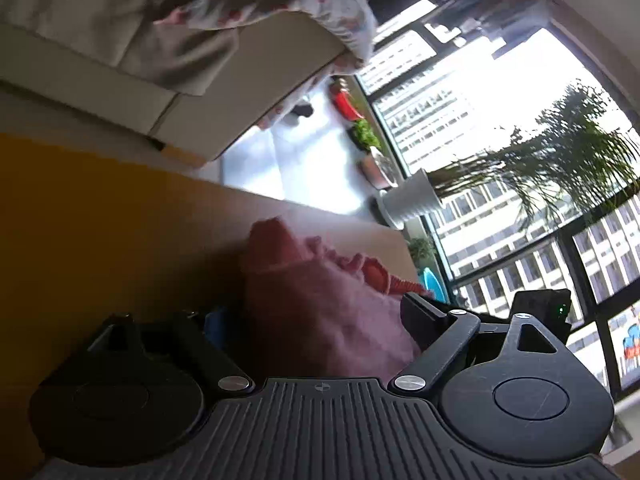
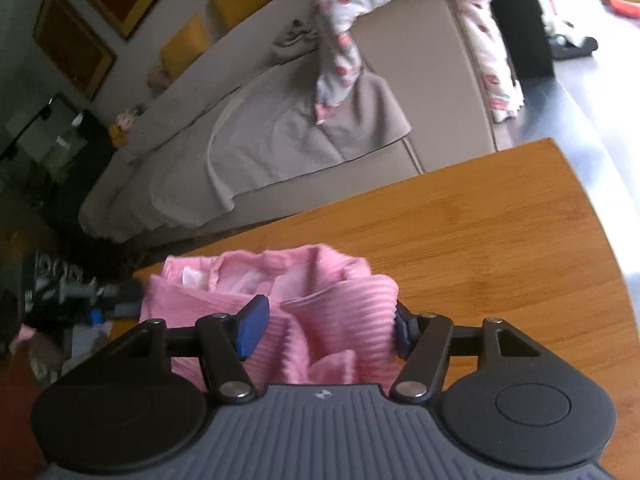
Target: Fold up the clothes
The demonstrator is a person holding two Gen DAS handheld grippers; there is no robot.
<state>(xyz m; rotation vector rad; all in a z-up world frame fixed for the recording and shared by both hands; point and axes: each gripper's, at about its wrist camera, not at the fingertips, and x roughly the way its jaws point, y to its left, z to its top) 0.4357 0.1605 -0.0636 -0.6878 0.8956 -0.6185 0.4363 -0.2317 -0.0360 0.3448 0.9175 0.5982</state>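
A pink ribbed knit garment [image 2: 320, 308] lies bunched on the wooden table [image 2: 480, 232]. My right gripper [image 2: 326, 326] is open, its blue pads [image 2: 252, 330] on either side of a raised fold of the garment. In the left wrist view the same pink garment [image 1: 320, 312] fills the gap between the fingers of my left gripper [image 1: 316, 320], whose jaws stand wide apart around it. The left camera is rolled sideways. The garment's lower part is hidden behind both gripper bodies.
A beige sofa [image 2: 420, 60] with a grey cloth [image 2: 280, 140] and a floral blanket [image 2: 340, 40] stands beyond the table. A window [image 1: 500, 120] with potted plants [image 1: 560, 160] is at the right of the left wrist view. The table edge [image 2: 592, 200] runs at right.
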